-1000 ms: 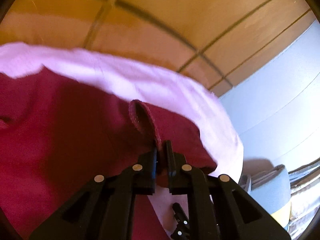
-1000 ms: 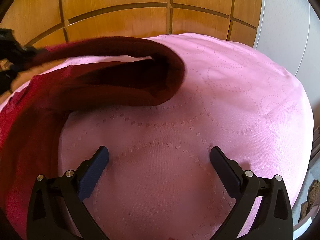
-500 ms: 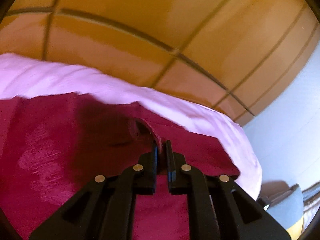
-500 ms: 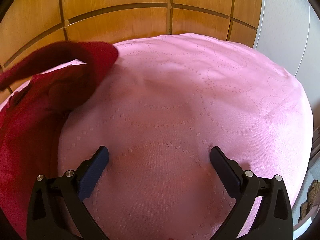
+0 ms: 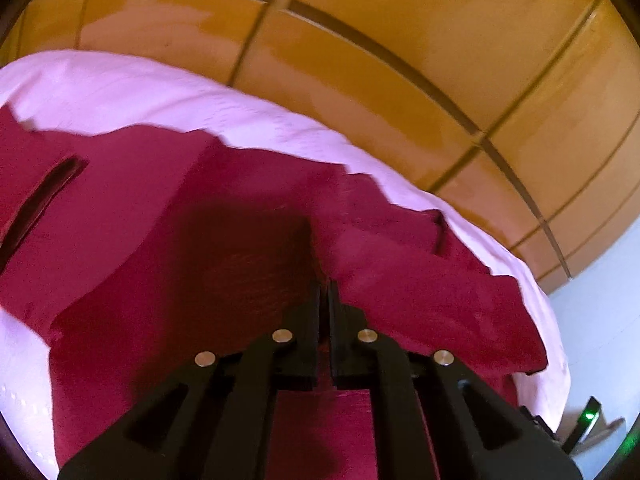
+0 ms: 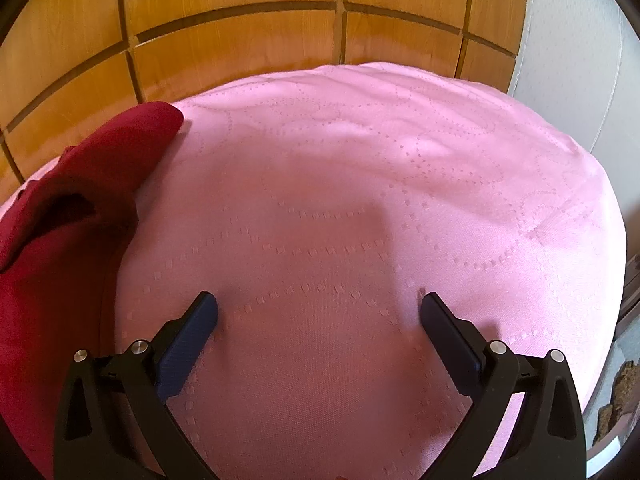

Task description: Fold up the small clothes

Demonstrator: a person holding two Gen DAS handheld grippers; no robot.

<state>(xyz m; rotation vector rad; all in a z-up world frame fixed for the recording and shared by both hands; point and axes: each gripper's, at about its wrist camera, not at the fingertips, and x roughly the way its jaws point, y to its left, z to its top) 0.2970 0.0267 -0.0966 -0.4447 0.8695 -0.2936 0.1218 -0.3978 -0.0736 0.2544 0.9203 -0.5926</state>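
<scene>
A dark red garment (image 5: pixel 208 232) lies on the pink quilted cover (image 5: pixel 120 92). My left gripper (image 5: pixel 324 286) is shut on a fold of the red garment and holds it low over the rest of the cloth. In the right wrist view the garment (image 6: pixel 80 184) sits bunched at the left edge of the pink cover (image 6: pixel 360 220). My right gripper (image 6: pixel 318 306) is open and empty, just above the bare pink cover to the right of the garment.
A wooden panelled wall (image 6: pixel 240 20) stands behind the pink surface. A white wall (image 6: pixel 572 40) is at the right. The pink surface drops off at its right edge (image 6: pixel 612 280).
My left gripper has carried the garment's fold leftward, so the red cloth has left the middle of the pink cover and now lies lower and flatter. The right gripper has stayed still and open.
</scene>
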